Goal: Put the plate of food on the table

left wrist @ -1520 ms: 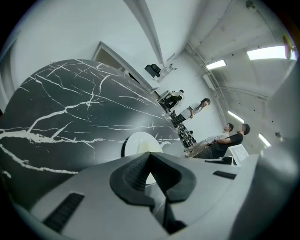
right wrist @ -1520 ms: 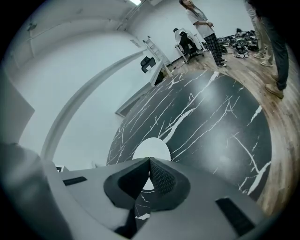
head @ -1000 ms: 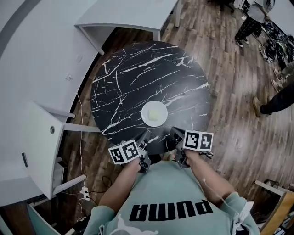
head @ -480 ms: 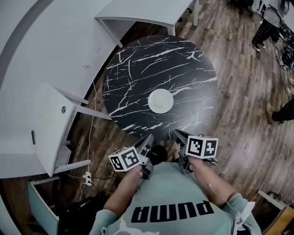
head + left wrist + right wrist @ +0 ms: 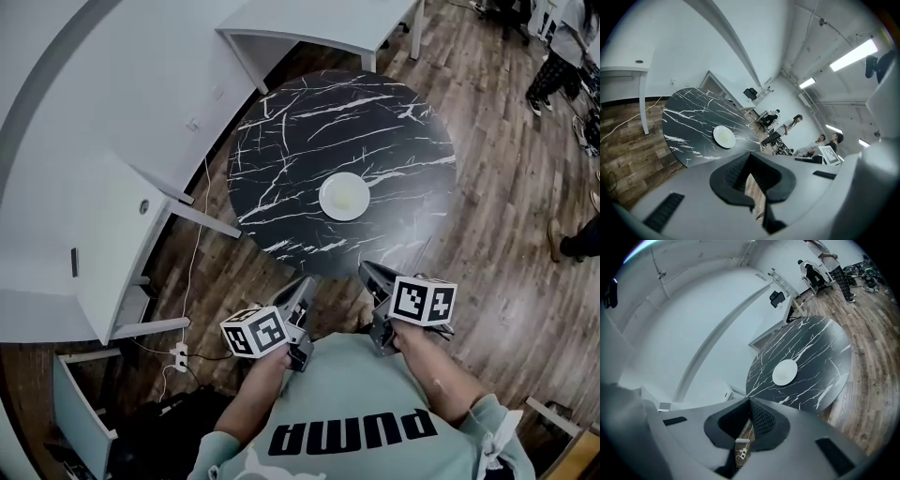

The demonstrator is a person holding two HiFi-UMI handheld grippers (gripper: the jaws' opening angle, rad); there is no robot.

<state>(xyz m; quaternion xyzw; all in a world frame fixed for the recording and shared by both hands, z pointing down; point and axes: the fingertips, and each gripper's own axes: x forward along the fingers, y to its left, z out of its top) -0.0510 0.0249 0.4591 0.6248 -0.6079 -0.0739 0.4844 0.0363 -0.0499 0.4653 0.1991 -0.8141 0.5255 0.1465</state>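
**Plate set down on the marble desk, both grippers drawn back empty**

The plate [image 5: 344, 196] was small, round and white, with a flat patch of pale yellowish food [image 5: 343, 198] at its middle. What the food was could not be made out. It lay flat on the round black desk [image 5: 281, 141], whose top was streaked with white marble veins, a little toward the person's side of the centre and clear of every edge.

The only readable writing was on the person's light green shirt [image 5: 356, 412]: large black letters, upside down from the head view, spelling PUMA. Each marker cube [image 5: 255, 333] bore black-and-white squares, not words.

The left gripper [image 5: 302, 286] and the right gripper [image 5: 370, 274] were held close to the person's chest, pointing toward the desk. In each gripper's own view the jaws met at their tips with nothing between them. Only wooden floor [image 5: 487, 244] showed through the slit lower down.

A second before, the jaws had reached over the near rim of the desk, just beside the plate. Since then the person had stepped back, so both grippers now hung over the floor, well apart from the plate. The plate itself had kept its spot on the desk. People [image 5: 793, 124] were at the far end of the room.
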